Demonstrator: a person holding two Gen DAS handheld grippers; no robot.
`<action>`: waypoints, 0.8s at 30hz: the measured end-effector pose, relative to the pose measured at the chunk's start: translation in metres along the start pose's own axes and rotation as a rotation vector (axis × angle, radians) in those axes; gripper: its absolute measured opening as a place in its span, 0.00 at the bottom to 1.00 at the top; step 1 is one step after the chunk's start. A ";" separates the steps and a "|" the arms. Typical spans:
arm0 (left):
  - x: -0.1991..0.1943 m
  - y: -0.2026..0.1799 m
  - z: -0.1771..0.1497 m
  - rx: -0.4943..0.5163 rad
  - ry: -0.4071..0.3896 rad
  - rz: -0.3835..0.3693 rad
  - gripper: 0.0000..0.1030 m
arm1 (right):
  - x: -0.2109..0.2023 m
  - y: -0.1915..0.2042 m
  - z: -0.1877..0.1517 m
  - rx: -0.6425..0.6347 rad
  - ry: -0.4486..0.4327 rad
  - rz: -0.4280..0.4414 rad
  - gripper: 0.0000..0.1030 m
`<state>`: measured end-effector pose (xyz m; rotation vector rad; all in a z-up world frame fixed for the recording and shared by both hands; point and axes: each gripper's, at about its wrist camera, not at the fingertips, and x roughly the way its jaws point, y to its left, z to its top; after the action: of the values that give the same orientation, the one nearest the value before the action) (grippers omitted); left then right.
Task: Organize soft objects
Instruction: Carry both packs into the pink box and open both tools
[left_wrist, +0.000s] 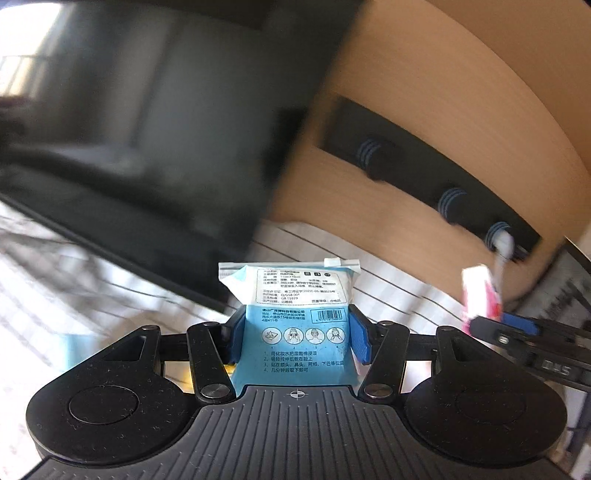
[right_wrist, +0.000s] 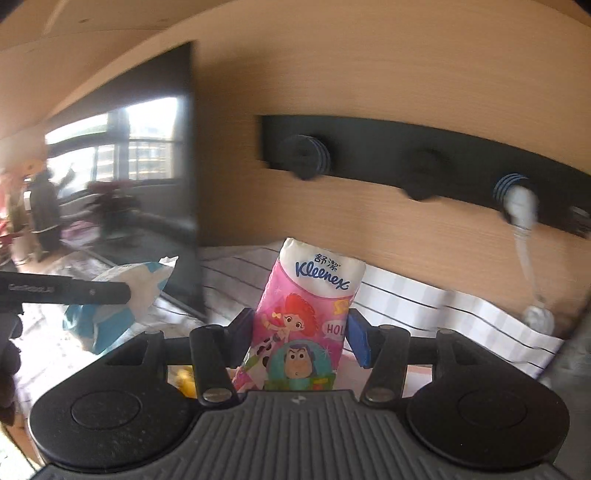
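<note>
My left gripper (left_wrist: 295, 332) is shut on a blue and white pack of cotton pads (left_wrist: 295, 314), held upright above a striped cloth (left_wrist: 388, 291). My right gripper (right_wrist: 299, 332) is shut on a pink and white Kleenex tissue pack (right_wrist: 306, 314) with cartoon figures, also upright. In the left wrist view the tissue pack (left_wrist: 480, 295) and the right gripper (left_wrist: 517, 325) show at the right edge. In the right wrist view the cotton pad pack (right_wrist: 122, 302) and the left gripper's dark finger (right_wrist: 74, 291) show at the left.
A wooden panel (right_wrist: 369, 92) stands close ahead with a black hook rail (right_wrist: 406, 155); a white cord (right_wrist: 524, 236) hangs from its right peg. A dark glossy screen (left_wrist: 147, 129) stands to the left. The striped cloth (right_wrist: 424, 299) covers the surface below.
</note>
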<state>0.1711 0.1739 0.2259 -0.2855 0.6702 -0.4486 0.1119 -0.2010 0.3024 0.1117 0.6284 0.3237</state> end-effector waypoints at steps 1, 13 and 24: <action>0.011 -0.013 -0.002 0.006 0.021 -0.028 0.58 | -0.001 -0.013 -0.004 0.007 0.002 -0.015 0.52; 0.162 -0.120 -0.027 -0.035 0.202 -0.308 0.58 | 0.035 -0.092 -0.093 0.066 0.067 -0.157 0.75; 0.219 -0.107 -0.095 0.040 0.227 -0.162 0.57 | 0.024 -0.086 -0.160 0.007 0.171 -0.152 0.75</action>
<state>0.2283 -0.0361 0.0801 -0.2543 0.8620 -0.6551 0.0577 -0.2733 0.1435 0.0426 0.8023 0.1848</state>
